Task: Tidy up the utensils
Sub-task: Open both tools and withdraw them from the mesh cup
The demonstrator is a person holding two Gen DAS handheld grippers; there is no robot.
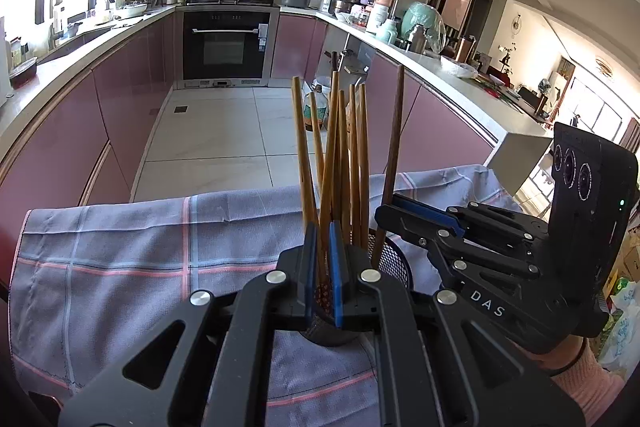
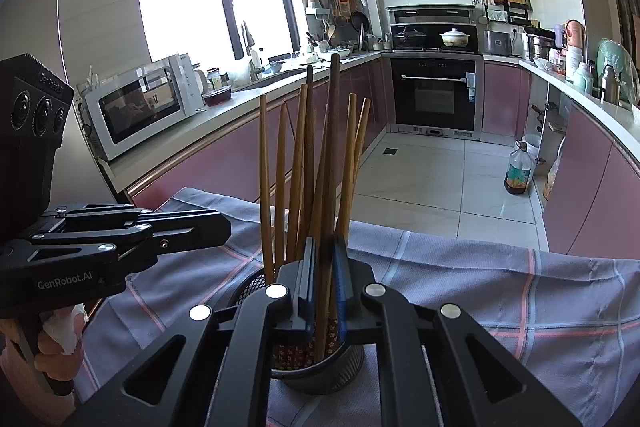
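A black mesh holder (image 1: 394,263) is seen standing on a desk (image 1: 120,327) covered by a grey-blue checked cloth (image 1: 120,247), near the far edge of the cloth. A bundle of wooden chopsticks (image 1: 344,155) is held upright in the holder, their tips fanned out above its rim.

In the left wrist view, the left gripper (image 1: 323,267) is seen with its blue-padded fingers (image 1: 335,267) drawn narrow around one or two of the chopsticks, just above the near rim of the holder. The shafts pass between the pads and appear to be clamped, though contact is partly hidden by the fingers themselves. The right gripper (image 1: 408,217) is seen from the side, at the right of the holder, with a single darker chopstick (image 1: 392,163) gripped between its closed fingers; that chopstick leans slightly apart from the rest, its lower end inside the holder.

In the right wrist view, the right gripper (image 2: 324,275) is shown with its fingers (image 2: 342,279) narrow around a dark chopstick (image 2: 330,163) standing in the holder (image 2: 320,375). The left gripper (image 2: 216,227) is seen at the left, its tips reaching towards the bundle (image 2: 296,167); from this side its opening cannot be told.

Beyond the desk, a kitchen with pink cabinets (image 1: 120,99), an oven (image 1: 228,45) and a microwave (image 2: 136,107) is visible.
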